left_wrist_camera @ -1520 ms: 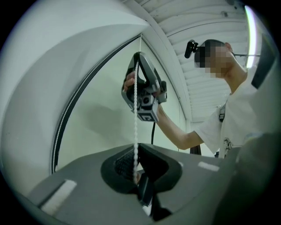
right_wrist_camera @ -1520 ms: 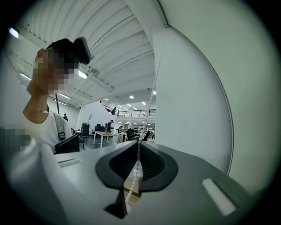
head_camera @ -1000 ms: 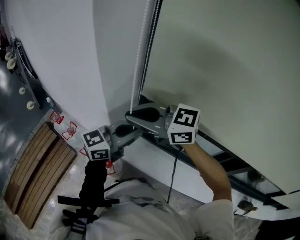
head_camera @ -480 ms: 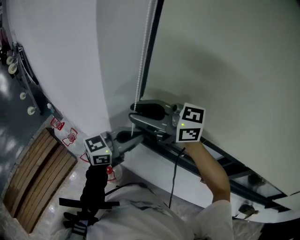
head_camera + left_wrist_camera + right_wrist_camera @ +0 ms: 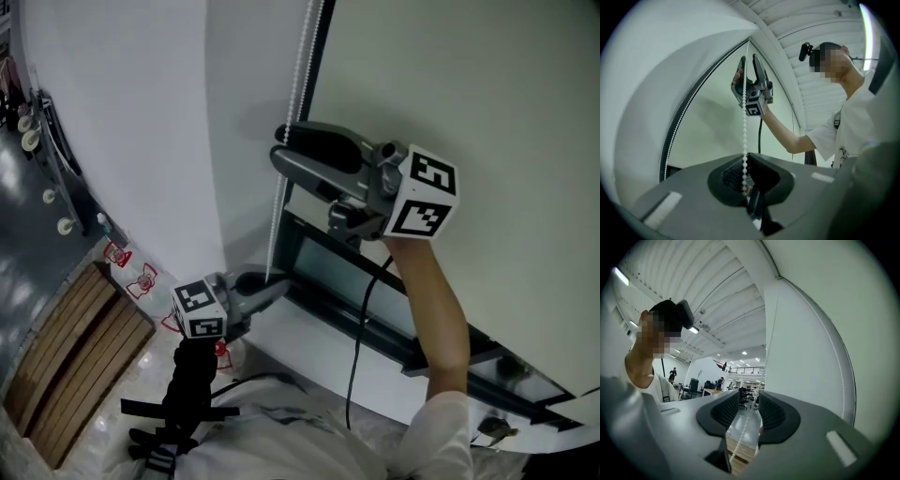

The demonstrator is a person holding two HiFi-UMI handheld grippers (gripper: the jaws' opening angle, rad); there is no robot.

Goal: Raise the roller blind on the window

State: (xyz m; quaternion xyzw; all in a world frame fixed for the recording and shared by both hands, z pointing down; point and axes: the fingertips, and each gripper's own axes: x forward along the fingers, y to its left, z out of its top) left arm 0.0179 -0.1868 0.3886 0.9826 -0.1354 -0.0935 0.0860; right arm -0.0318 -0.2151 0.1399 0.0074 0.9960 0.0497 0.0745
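The grey-green roller blind [image 5: 469,84] covers most of the window, with a strip of glass [image 5: 342,272] bare beneath it. Its white bead chain [image 5: 298,75] hangs along the left frame. My right gripper [image 5: 281,143] is high up at the chain. Its jaws have just been opening and stand open, and the chain [image 5: 767,333] runs loose between them without the pads pressing. My left gripper [image 5: 277,284] sits lower, by the sill, shut on the bead chain [image 5: 744,140] near its bottom. From there the right gripper [image 5: 748,58] shows straight above.
A white wall [image 5: 122,122] lies left of the chain. The dark window frame and sill [image 5: 394,342] run below the glass. A black cable [image 5: 361,319] hangs from the right gripper. Wooden slats [image 5: 66,356] and small red-and-white items [image 5: 141,277] lie on the floor at the lower left.
My right gripper has climbed from just above the left gripper to well up the chain, and its jaws have parted. The left gripper has stayed put at the chain's lower end.
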